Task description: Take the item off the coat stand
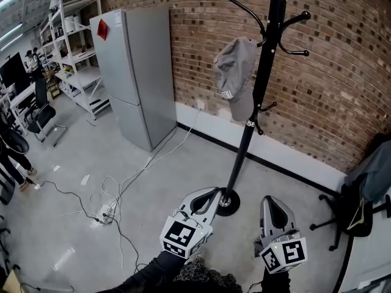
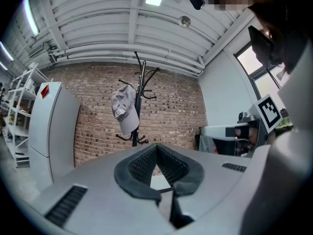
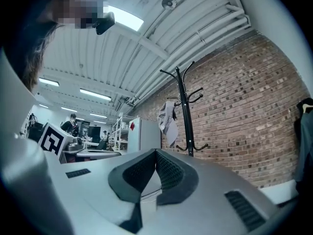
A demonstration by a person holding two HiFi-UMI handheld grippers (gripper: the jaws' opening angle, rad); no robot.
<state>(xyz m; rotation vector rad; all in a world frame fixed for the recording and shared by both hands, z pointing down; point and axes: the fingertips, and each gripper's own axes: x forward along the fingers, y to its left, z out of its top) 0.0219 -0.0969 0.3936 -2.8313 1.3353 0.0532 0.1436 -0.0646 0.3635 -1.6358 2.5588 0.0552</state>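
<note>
A grey cap (image 1: 236, 75) hangs on a hook at the left side of the black coat stand (image 1: 253, 112), which rises against the brick wall. In the left gripper view the cap (image 2: 123, 112) shows on the stand (image 2: 139, 104) straight ahead and well beyond the jaws. The right gripper view has the cap (image 3: 167, 118) and stand (image 3: 184, 109) a little right of centre, also far off. My left gripper (image 1: 209, 196) is held low near the stand's base, shut and empty. My right gripper (image 1: 273, 207) is beside it to the right, shut, with nothing in it.
A tall grey fridge (image 1: 135, 72) stands left of the coat stand against the wall. White shelving (image 1: 73, 54) lines the far left. Cables and a power strip (image 1: 107, 212) lie on the floor. An office chair with clothing (image 1: 363, 194) sits at the right.
</note>
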